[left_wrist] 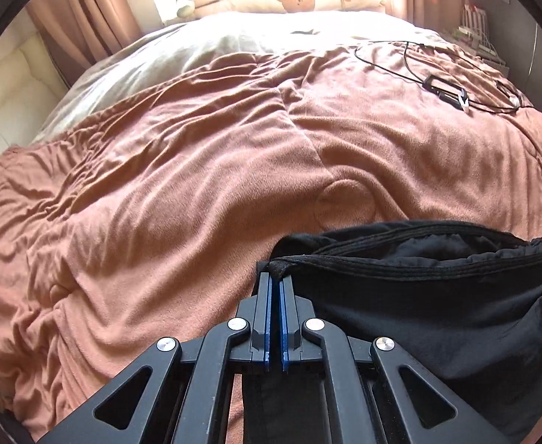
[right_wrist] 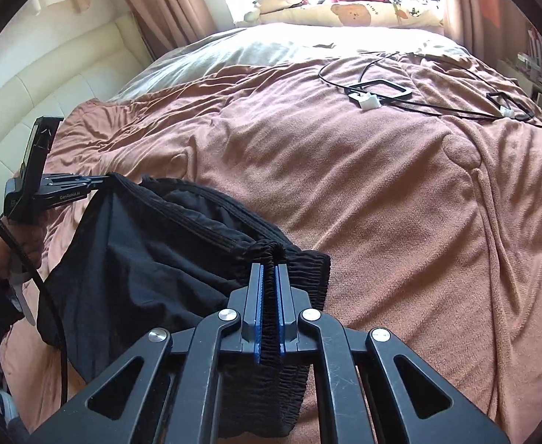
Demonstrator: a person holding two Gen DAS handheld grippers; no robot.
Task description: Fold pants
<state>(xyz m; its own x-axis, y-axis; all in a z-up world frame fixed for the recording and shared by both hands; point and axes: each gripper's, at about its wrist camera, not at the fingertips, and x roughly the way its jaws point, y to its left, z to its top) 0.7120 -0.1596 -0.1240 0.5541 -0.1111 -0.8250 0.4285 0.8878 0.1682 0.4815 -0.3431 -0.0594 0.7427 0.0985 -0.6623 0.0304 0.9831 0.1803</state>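
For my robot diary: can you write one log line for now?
left gripper: shut on pants | right gripper: shut on pants | pants: over blanket

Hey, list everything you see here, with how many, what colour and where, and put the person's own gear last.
pants: one, black, waistband held up over the near bed
blanket: one, brown, covering the bed
sheet: one, pale, far end of the bed
cables: several, black with white plugs, far right on the blanket
pillow: one, cream with bear print, by the window
curtains: brown, beside the window
left gripper: one, black with blue pads, jaws shut on the waistband
right gripper: one, black with blue pads, jaws shut on the waistband
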